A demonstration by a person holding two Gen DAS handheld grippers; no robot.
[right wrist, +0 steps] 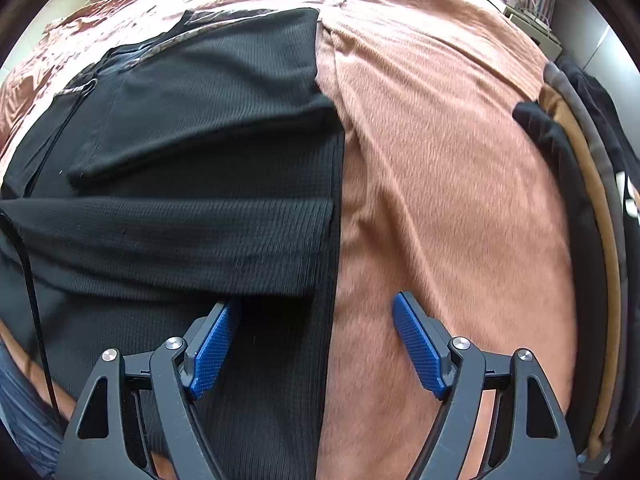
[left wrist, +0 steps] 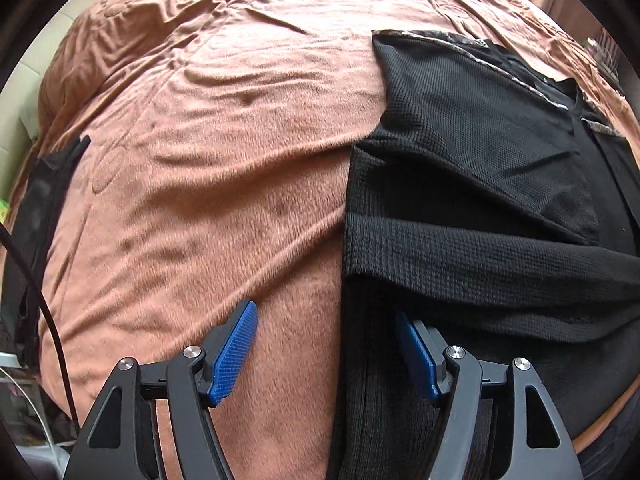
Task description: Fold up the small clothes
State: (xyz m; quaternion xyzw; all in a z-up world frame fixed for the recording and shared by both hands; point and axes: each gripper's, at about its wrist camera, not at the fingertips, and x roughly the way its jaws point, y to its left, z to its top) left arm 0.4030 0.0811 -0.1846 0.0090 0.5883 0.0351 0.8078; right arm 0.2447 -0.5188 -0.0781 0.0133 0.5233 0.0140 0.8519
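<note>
A black waffle-knit top (left wrist: 472, 168) lies flat on a rust-brown blanket (left wrist: 208, 152), its sleeves folded across the body. My left gripper (left wrist: 326, 318) stands open, straddling the garment's left edge near the hem, with one blue pad over the blanket and the other over black cloth. In the right wrist view the same black top (right wrist: 192, 216) fills the left half. My right gripper (right wrist: 316, 312) is open astride the garment's right edge, left pad over the cloth, right pad over the blanket (right wrist: 440, 184). Neither pair of pads presses on anything.
A dark garment (left wrist: 36, 216) lies at the blanket's left edge beside a black cable (left wrist: 44, 308). Stacked folded clothes (right wrist: 580, 200), black and tan, sit at the blanket's right edge. Shelves and clutter (right wrist: 532, 0) stand beyond the far right corner.
</note>
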